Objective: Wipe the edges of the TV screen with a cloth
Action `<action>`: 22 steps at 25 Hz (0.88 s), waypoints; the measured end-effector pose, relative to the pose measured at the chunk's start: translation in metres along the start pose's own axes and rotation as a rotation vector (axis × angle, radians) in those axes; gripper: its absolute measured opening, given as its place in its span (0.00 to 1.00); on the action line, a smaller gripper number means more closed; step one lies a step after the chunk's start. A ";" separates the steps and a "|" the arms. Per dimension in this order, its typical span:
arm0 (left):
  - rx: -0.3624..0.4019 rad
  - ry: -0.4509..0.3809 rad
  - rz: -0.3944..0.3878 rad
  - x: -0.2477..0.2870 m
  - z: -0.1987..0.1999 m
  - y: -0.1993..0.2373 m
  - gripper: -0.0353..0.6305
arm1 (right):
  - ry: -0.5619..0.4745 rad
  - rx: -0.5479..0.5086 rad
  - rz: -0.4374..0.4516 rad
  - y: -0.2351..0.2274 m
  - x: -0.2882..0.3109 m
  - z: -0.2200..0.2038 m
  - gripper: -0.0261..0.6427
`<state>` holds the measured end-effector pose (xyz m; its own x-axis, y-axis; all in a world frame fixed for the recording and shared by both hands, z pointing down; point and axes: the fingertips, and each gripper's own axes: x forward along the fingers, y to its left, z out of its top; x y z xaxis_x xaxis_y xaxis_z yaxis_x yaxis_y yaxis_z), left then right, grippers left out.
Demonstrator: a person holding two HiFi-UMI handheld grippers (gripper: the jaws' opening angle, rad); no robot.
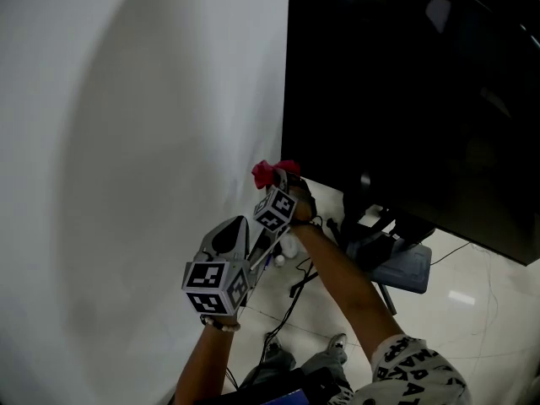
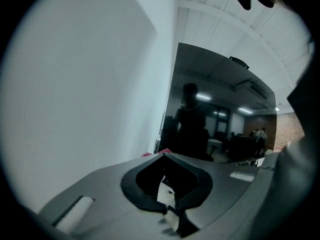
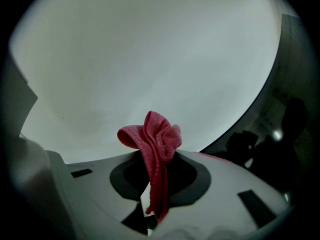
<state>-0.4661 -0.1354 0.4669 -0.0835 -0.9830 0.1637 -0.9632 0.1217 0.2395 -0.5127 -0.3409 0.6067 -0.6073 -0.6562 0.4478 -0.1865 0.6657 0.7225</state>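
Note:
A crumpled red cloth [image 1: 268,171] is pinched in my right gripper [image 1: 282,180], which is shut on it beside the lower left corner of the black TV screen [image 1: 413,91]. In the right gripper view the cloth [image 3: 156,138] sticks up from the closed jaws against the white wall, with the TV's left edge [image 3: 295,79] at the right. My left gripper [image 1: 243,226] hangs just below and left of the right one, shut with nothing in it. From the left gripper view [image 2: 164,155] the TV [image 2: 220,114] stands ahead and a sliver of cloth [image 2: 148,154] shows.
A white wall [image 1: 126,142] fills the left, close behind both grippers. Below the screen stand the TV's dark stand [image 1: 375,226] and grey base [image 1: 409,270], with cables [image 1: 297,287] trailing on the pale floor. The person's shoe [image 1: 337,344] shows at the bottom.

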 end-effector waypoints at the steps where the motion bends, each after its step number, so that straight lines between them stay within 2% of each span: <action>1: -0.001 0.007 -0.002 0.001 -0.001 0.000 0.04 | 0.005 -0.003 0.001 0.001 -0.001 -0.001 0.16; 6: 0.001 0.038 -0.030 0.011 -0.009 -0.015 0.04 | 0.030 -0.002 0.023 0.003 -0.012 -0.025 0.16; 11: -0.004 0.039 -0.066 0.028 -0.002 -0.039 0.04 | 0.034 0.025 -0.007 -0.019 -0.043 -0.056 0.16; 22: -0.006 0.080 -0.183 0.054 -0.019 -0.121 0.04 | 0.120 0.046 -0.026 -0.052 -0.112 -0.155 0.16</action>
<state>-0.3491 -0.2002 0.4654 0.1142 -0.9746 0.1927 -0.9589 -0.0574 0.2779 -0.3153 -0.3567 0.6008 -0.5058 -0.7095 0.4907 -0.2383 0.6616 0.7110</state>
